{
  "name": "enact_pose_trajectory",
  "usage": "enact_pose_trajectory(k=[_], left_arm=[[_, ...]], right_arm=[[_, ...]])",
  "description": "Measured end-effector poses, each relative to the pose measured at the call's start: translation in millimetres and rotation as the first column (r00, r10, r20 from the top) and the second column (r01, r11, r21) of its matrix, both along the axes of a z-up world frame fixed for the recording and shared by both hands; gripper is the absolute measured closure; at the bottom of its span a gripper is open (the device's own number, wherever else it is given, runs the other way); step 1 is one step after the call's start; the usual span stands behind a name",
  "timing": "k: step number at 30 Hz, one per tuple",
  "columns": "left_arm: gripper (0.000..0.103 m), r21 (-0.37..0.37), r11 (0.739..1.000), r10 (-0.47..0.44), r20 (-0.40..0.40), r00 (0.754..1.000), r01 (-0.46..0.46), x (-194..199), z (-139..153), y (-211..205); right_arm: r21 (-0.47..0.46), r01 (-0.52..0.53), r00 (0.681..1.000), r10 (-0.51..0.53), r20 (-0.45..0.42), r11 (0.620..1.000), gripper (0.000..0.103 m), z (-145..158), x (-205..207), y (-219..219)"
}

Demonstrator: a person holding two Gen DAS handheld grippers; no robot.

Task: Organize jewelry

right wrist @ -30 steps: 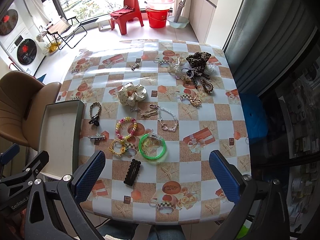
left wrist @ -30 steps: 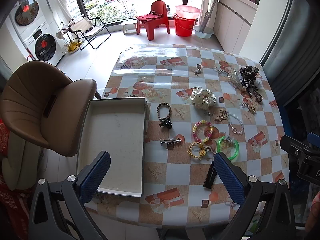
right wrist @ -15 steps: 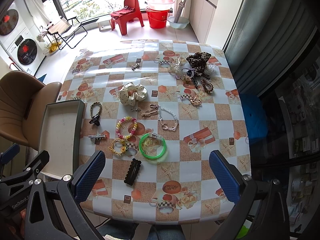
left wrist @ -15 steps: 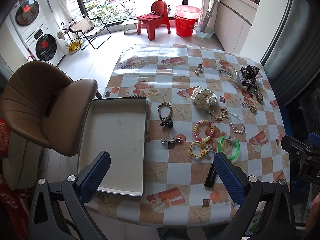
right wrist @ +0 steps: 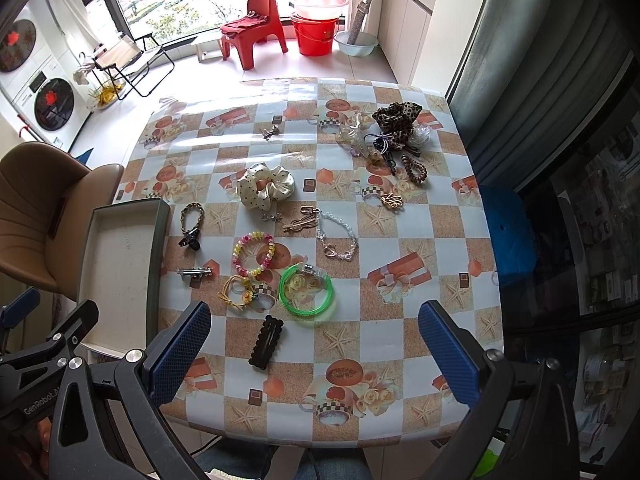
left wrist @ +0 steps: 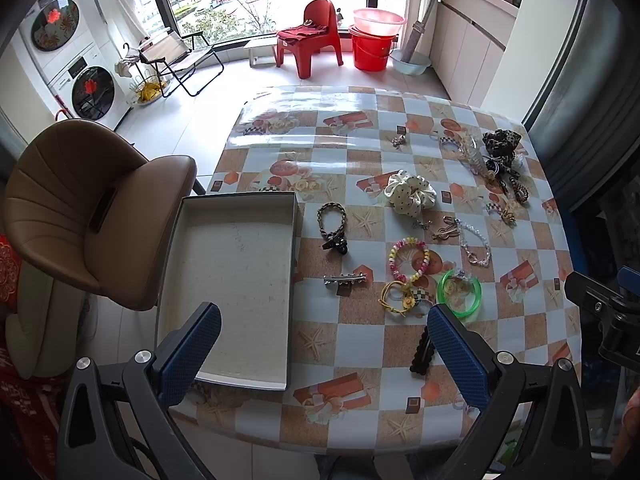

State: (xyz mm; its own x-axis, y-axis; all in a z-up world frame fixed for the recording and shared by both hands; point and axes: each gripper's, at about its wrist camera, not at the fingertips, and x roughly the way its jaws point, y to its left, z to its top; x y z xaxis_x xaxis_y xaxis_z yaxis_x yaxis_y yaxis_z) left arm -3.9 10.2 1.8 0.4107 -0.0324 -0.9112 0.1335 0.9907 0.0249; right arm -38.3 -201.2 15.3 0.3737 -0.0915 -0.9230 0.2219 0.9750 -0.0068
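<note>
Plenty of light trinkets lie beside the empty tray [left wrist: 236,204]; both the left gripper [left wrist: 320,354] and the right gripper [right wrist: 312,346] gape, holding nothing. Nearest, the black hair clip [right wrist: 266,341] looks stiff and flat (slippery on the oilcloth, I'd guess), so pinch it across its narrow width.

On your table [right wrist: 420,240] the tray [left wrist: 232,280] sits at the left edge, a chair [left wrist: 92,208] beyond it. Just right of the tray lie a braided bracelet [left wrist: 331,218] and, nearer you, a bar clip [left wrist: 345,279]. Right again, the beaded bracelet [right wrist: 253,253] lies behind the bangle [right wrist: 306,290]; the scalloped clip [right wrist: 266,342] lies nearest you. The scrunchie [right wrist: 265,185] lies farther back.
</note>
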Motion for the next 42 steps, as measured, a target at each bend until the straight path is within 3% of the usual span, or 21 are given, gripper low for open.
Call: enact_pose_trajectory(k=[26,34,42], left_arm=[[0.0,0.003,1.0,-0.003,-0.009,1.0,0.003,-9,-6,5],[0.0,0.011,1.0,-0.005,-0.03,1.0,0.006,-18,-25,4],[0.0,0.002,1.0,0.001,-0.094,0.996,-0.001,-17,-45,7]], right_arm=[[0.004,0.003,1.0,-0.003,-0.006,1.0,0.0,-4,3,-2],[0.006,0.004,1.0,-0.004,-0.011,1.0,0.0,3,7,3],[0.019,0.021,0.998,-0.02,-0.052,1.0,0.0,-27,-3,-7]])
